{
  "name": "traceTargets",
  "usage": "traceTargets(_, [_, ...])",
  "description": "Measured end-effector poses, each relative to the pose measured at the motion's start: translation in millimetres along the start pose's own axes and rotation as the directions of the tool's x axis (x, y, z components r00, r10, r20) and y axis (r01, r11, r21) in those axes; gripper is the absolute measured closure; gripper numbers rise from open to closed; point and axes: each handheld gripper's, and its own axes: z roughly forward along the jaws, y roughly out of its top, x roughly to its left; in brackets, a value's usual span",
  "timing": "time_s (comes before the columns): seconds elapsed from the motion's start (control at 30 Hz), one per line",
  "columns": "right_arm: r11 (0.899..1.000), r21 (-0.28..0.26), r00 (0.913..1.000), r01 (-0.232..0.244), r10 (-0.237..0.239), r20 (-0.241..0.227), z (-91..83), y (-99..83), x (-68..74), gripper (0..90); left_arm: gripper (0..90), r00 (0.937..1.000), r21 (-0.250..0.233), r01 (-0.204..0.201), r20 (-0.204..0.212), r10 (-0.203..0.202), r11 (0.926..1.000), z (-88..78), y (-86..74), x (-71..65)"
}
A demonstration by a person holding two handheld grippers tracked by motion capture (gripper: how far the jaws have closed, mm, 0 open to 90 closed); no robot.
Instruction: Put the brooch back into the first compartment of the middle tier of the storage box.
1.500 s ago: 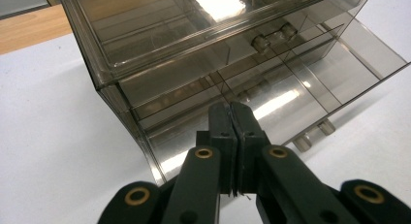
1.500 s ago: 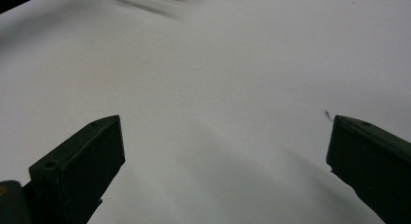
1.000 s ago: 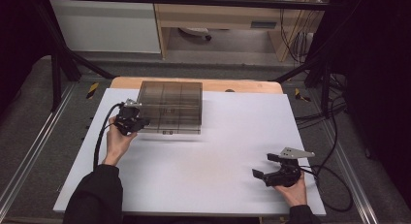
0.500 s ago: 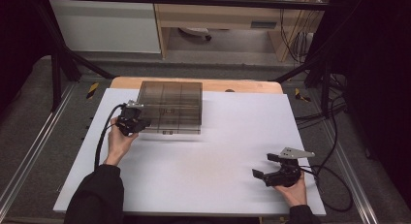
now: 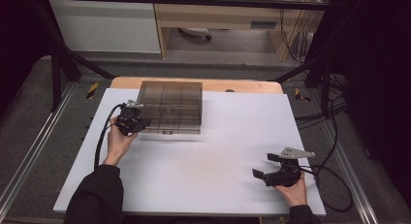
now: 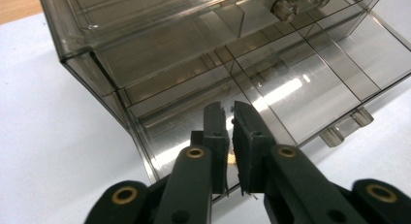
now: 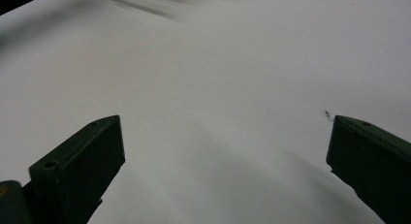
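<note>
The left gripper has its jaws almost pressed together, a thin slit between them; they have just been opening slightly, and nothing sits between the pads. Their tips hover over the near left corner of the box, a smoky clear plastic organiser with a flat lid and inner dividers. Whether the tips touch the lid I cannot tell.

The right gripper has its jaws spread wide over the bare white table, with nothing between them.

From the high view the box lies toward the far left of the table, its back edge near the far edge. The left gripper is at its left front corner; the right gripper rests well apart, near the near right corner.

The box looks light, stiff and smooth, so likely slippery to the pads, and thin walls may crack under a hard pinch. A wall edge, the lid's lip or one of the two front clasps seems the best hold.

The left gripper view shows the dividers, clasps and a hinge-like knob at the far side. The high view gives the whole layout and the person's hands.
</note>
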Motion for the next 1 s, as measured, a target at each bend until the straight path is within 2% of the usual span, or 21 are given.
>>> traceTargets(0.3, [1.0, 0.0, 1.0, -0.004, 0.004, 0.0, -0.2, 0.1, 0.1, 0.5, 67.7, 0.9998, -0.03, -0.018, -0.006, 0.018, 0.9994, -10.5, 0.6, -3.5])
traceTargets(0.57, [1.0, -0.002, 1.0, -0.005, 0.005, -0.001, -0.1, 0.1, 0.3, 0.5, 47.2, 0.9994, -0.043, -0.033, -0.013, 0.032, 0.9985, -20.4, 0.6, -6.9])
traceTargets(1.0, [1.0, -0.003, 1.0, -0.008, 0.008, -0.001, -0.4, 0.2, 0.5, 0.5, 25.9, 0.9992, -0.062, -0.035, 0.016, 0.036, 0.9975, -31.3, -10.6, -10.4])
